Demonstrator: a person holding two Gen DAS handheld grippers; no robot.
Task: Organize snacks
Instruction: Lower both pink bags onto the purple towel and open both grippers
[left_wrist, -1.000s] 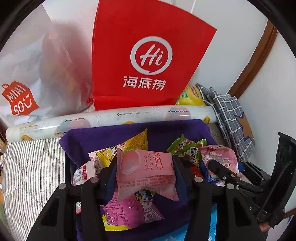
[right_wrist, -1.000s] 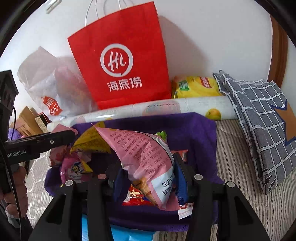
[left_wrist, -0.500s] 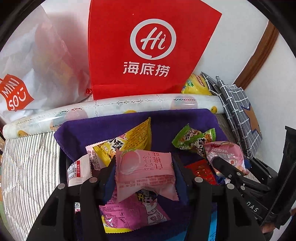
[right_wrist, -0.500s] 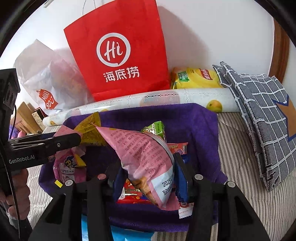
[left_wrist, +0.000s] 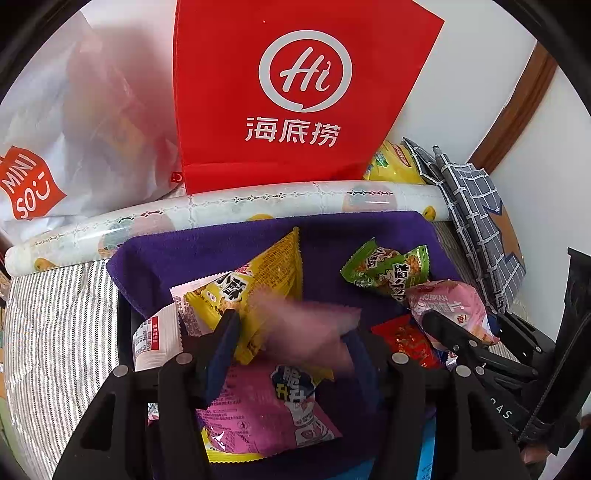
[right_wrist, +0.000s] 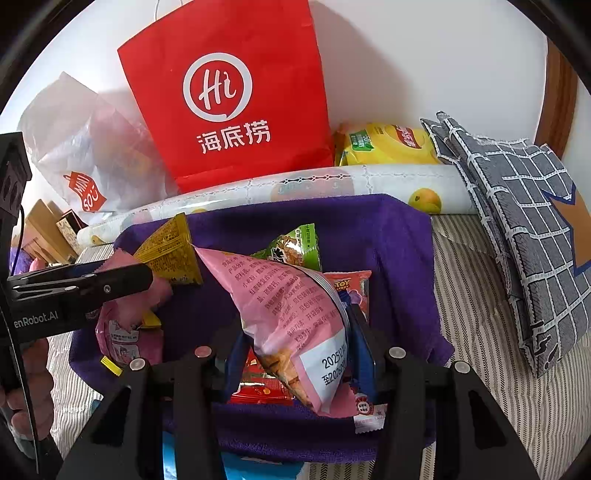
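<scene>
A purple cloth-lined bin holds loose snack packets: a yellow one, a green one, a red one and a pink one. My left gripper hangs over the bin with its jaws opening. A small pink packet is blurred between them and clear of the left pad. My right gripper is shut on a large pink snack bag, held tilted above the bin. The left gripper's finger shows at the left of the right wrist view.
Behind the bin lies a patterned roll, backed by a red paper bag and a white plastic bag against the wall. A yellow pack and a grey checked cushion sit at right on striped bedding.
The small pink packet, held sharp and firm in the left jaws before, is now blurred and slipping loose as the jaws widen. The right gripper keeps its bag.
</scene>
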